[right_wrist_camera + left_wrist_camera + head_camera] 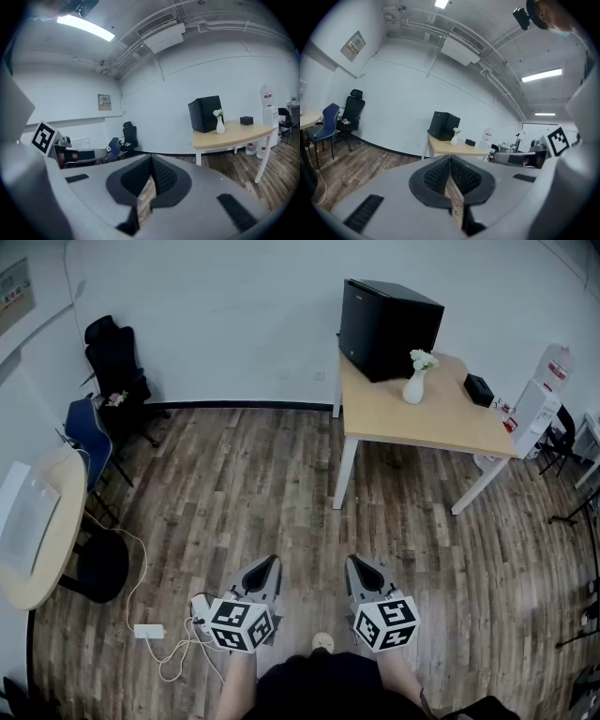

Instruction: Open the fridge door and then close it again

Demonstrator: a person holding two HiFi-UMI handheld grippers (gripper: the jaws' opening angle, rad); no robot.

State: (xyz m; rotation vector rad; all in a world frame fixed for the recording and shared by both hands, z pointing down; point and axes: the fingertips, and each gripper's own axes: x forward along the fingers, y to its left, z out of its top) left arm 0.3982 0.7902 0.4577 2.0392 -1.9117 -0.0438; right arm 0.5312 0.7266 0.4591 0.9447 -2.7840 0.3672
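The fridge (384,326) is a small black box with its door closed, standing on the far left corner of a wooden table (441,423) across the room. It also shows in the left gripper view as the fridge (443,126) and in the right gripper view as the fridge (205,114). My left gripper (273,563) and right gripper (354,563) are held side by side low in the head view, far from the fridge. Both are shut with nothing between the jaws. The left gripper (450,159) and right gripper (151,160) tips meet in their own views.
A white vase with flowers (416,381) and a small black box (478,390) stand on the table. Black and blue chairs (112,362) stand at the left wall beside a round table (56,531). A white power strip with cables (150,631) lies on the wood floor.
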